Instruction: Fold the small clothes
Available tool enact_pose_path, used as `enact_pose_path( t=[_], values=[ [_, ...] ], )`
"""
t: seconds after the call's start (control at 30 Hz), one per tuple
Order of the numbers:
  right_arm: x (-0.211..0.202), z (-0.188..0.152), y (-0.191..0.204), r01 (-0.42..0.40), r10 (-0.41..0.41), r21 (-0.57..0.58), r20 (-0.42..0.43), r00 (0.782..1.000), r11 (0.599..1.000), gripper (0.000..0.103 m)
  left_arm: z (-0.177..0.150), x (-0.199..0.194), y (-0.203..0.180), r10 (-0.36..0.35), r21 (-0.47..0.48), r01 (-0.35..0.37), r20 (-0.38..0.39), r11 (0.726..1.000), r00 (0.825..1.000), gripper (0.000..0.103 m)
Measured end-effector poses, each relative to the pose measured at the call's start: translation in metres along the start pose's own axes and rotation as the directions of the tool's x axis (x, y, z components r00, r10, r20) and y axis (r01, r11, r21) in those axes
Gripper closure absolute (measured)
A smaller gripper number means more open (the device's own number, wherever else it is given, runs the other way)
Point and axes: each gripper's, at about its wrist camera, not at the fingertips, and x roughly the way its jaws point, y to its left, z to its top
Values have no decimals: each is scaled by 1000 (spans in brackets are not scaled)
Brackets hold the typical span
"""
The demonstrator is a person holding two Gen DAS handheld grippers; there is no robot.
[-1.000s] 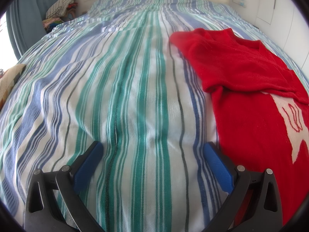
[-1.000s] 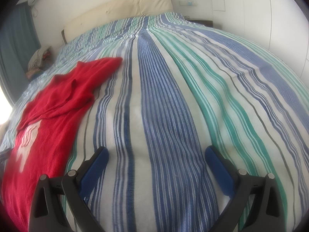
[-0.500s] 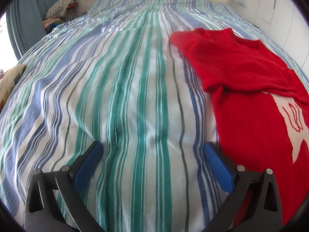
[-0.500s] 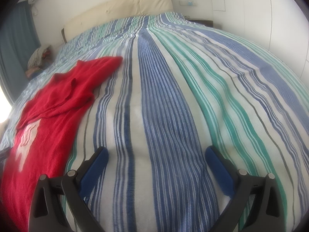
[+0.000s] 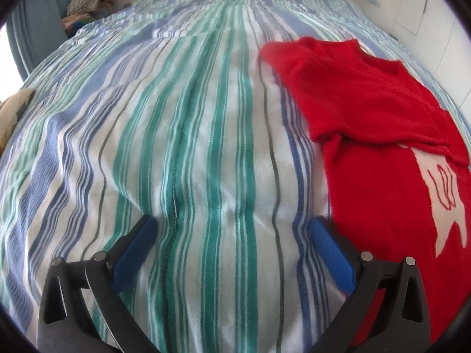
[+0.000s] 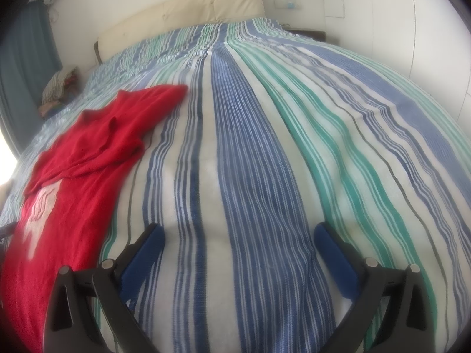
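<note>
Both grippers hover low over the striped bedspread (image 5: 182,135), and neither one has cloth in it. The left gripper (image 5: 232,226) has its blue-padded fingers spread wide with only green and white stripes between them. The right gripper (image 6: 238,232) is the same story: jaws wide apart, nothing between them but blue stripes.

The red sweater (image 5: 382,153) lies on the bedspread between the two tools, off to the right in the left wrist view and off to the left in the right wrist view (image 6: 82,158). Its body lies fairly flat, a white knitted motif (image 5: 441,194) facing up, and one sleeve looks already thrown across the chest, covering the top of that motif. The other sleeve (image 6: 159,100) stretches out toward the headboard (image 6: 182,14). The left gripper's right finger (image 5: 329,253) sits just beside the sweater's near edge; whether it touches is hard to tell.

So this reads as early folding, perhaps one sleeve in and the rest to do. The next move likely calls for each gripper to swing inward to the garment, pinch an edge or the free sleeve through the thick knit only, not the bedspread beneath, and carry it across without dragging the whole sweater
</note>
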Motion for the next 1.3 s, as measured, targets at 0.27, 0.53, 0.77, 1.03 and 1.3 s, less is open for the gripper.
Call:
enact_pose_path(
  t=[0.27, 0.53, 0.77, 1.03, 1.3],
  values=[
    [-85, 6, 18, -184, 183, -56, -32, 983, 981, 5, -33, -89, -7, -332, -27, 341, 170, 940, 928, 1],
    [-124, -66, 57, -414, 402, 13, -268, 876, 910, 5, -125, -85, -38, -340, 27, 342, -66, 939, 938, 6],
    [-102, -111, 70, -437, 430, 68, -368, 825, 897, 9, -164, -112, -56, -308, 153, 331, -154, 931, 939, 17],
    [-90, -118, 66, -488, 524, 192, -335, 783, 852, 17, -158, -92, -51, -463, -22, 471, -229, 882, 856, 90],
    [-96, -103, 84, -511, 503, 87, -380, 777, 855, 97, -136, -124, -39, -522, -47, 520, -116, 853, 845, 101]
  ],
)
